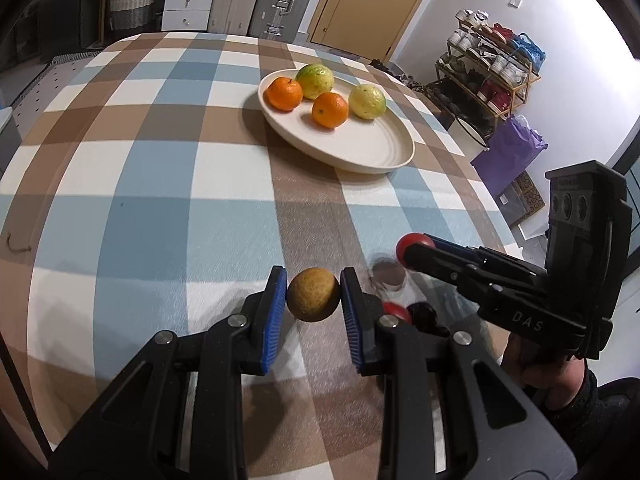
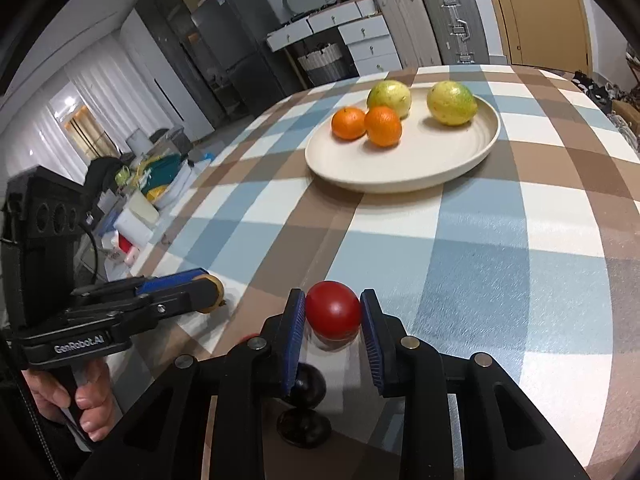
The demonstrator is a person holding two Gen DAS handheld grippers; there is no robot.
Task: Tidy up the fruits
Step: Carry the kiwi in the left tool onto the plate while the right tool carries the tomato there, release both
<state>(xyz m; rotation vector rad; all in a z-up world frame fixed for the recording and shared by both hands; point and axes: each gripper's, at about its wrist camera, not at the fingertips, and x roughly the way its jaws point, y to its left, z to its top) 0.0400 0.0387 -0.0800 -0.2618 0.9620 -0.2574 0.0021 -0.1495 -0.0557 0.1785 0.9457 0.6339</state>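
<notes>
My left gripper (image 1: 313, 296) is shut on a small brownish-yellow round fruit (image 1: 313, 294), held above the checked tablecloth. My right gripper (image 2: 333, 312) is shut on a red tomato (image 2: 333, 310); it also shows in the left wrist view (image 1: 416, 245) to the right of the left gripper. A cream plate (image 1: 376, 148) sits farther out with two oranges (image 1: 284, 93) (image 1: 329, 109) and two yellow-green fruits (image 1: 315, 80) (image 1: 367, 101). The plate also shows in the right wrist view (image 2: 400, 168).
A clear container (image 1: 387, 277) with another red tomato (image 1: 396, 312) and dark fruit (image 2: 306, 388) stands below the right gripper. The table edge runs along the right, with a shoe rack (image 1: 488, 64) and a purple bag (image 1: 508, 152) beyond it.
</notes>
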